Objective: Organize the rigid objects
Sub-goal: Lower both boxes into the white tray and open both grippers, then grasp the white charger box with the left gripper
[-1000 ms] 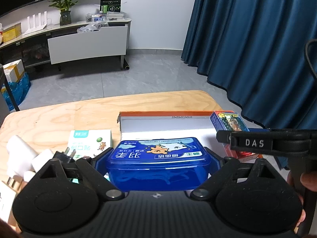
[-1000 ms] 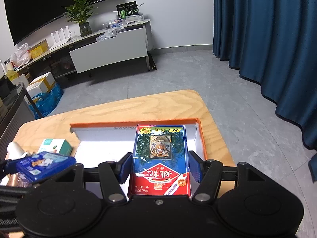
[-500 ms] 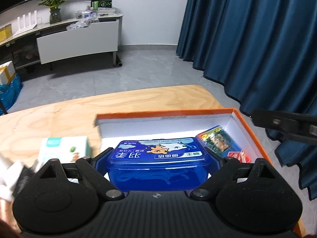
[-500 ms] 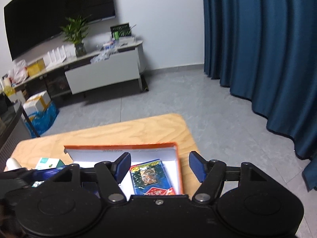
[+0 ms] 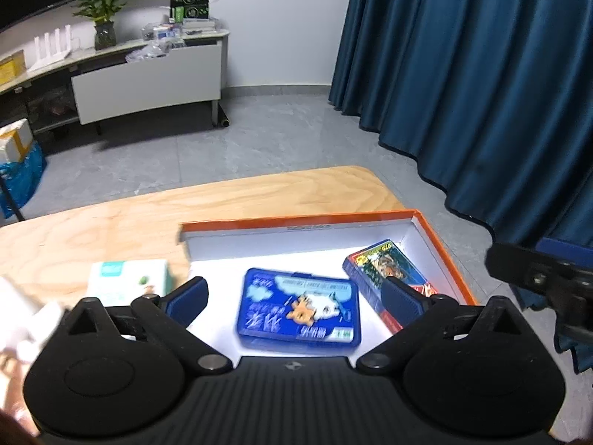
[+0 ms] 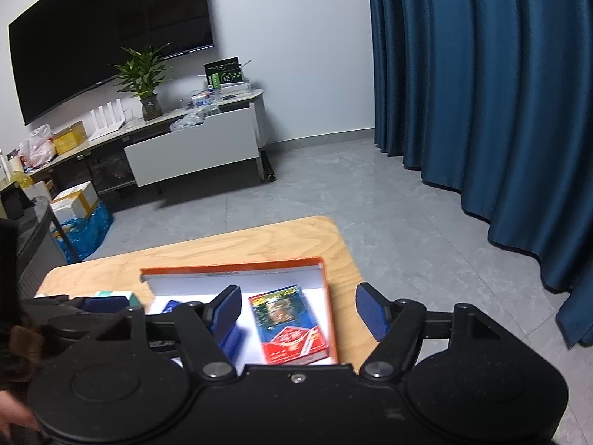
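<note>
A grey tiled floor, dark blue curtains [image 5: 481, 74] and a low white media cabinet [image 6: 192, 148] with a potted green plant [image 6: 142, 78] surround a light plywood table [image 5: 111, 222]. On the table sits a shallow white cardboard box with an orange rim [image 5: 430, 230].

2 objects lie flat on the box floor. The blue rectangular plastic case with a cartoon label [image 5: 298, 306] rests near the middle. The blue and red playing-card pack with a tiger picture [image 5: 385, 269] lies just beside it, along the box's right wall, which the right wrist view [image 6: 285, 320] also shows.

The left gripper [image 5: 292, 289] hangs over the blue case, its jaws opening and spread wide. The case sits below and between them, and the blue pads [image 5: 185, 294] do not touch it.

The right gripper [image 6: 298, 309] is above the card pack with its jaws opening as well, nothing pressed by either pad.

A small white and mint-green carton [image 5: 128, 282] lies on the table left of the box. A blurred white object [image 5: 22, 319] sits at the far left edge.
</note>
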`<state>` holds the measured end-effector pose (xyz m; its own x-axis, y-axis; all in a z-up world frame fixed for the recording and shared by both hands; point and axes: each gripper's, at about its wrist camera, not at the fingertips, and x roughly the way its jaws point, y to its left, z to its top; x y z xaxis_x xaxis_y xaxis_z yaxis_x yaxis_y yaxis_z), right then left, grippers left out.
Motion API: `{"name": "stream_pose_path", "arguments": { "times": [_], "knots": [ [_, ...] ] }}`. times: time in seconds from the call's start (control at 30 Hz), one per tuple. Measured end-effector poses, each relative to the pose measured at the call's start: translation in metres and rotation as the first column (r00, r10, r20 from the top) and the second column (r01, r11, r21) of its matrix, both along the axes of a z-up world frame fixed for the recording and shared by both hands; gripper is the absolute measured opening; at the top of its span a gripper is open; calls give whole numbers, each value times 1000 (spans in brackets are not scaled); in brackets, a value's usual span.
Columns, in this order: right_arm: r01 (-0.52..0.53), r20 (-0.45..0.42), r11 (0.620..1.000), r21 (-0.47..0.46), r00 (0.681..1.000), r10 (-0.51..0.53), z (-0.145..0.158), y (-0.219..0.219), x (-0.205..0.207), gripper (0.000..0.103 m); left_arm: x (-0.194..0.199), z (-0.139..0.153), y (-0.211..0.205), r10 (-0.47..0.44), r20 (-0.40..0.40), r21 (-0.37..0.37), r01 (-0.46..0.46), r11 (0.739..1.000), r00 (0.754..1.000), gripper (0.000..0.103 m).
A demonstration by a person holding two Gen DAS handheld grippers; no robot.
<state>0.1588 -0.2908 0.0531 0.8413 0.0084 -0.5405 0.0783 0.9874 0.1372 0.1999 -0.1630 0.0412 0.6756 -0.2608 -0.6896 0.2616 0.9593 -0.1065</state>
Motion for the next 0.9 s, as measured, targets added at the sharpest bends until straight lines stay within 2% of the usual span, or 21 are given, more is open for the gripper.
{"name": "stream_pose_path", "arguments": {
  "times": [0.2, 0.33, 0.63, 0.9],
  "knots": [
    [-23, -16, 1000, 15, 1000, 23, 3, 20, -22, 88, -33, 16, 24, 27, 18, 17, -27, 999, 999, 103],
    [-75, -35, 997, 26, 996, 76, 1, 42, -32, 88, -48, 19, 49, 76, 18, 15, -76, 997, 997, 103],
    [-194, -49, 981, 19, 980, 195, -4, 98, -42, 88, -67, 27, 90, 161, 17, 38, -161, 986, 987, 103],
    [-241, -62, 971, 8, 969, 241, -6, 124, -50, 89, -79, 26, 114, 199, 20, 41, -200, 979, 980, 103]
  ]
}}
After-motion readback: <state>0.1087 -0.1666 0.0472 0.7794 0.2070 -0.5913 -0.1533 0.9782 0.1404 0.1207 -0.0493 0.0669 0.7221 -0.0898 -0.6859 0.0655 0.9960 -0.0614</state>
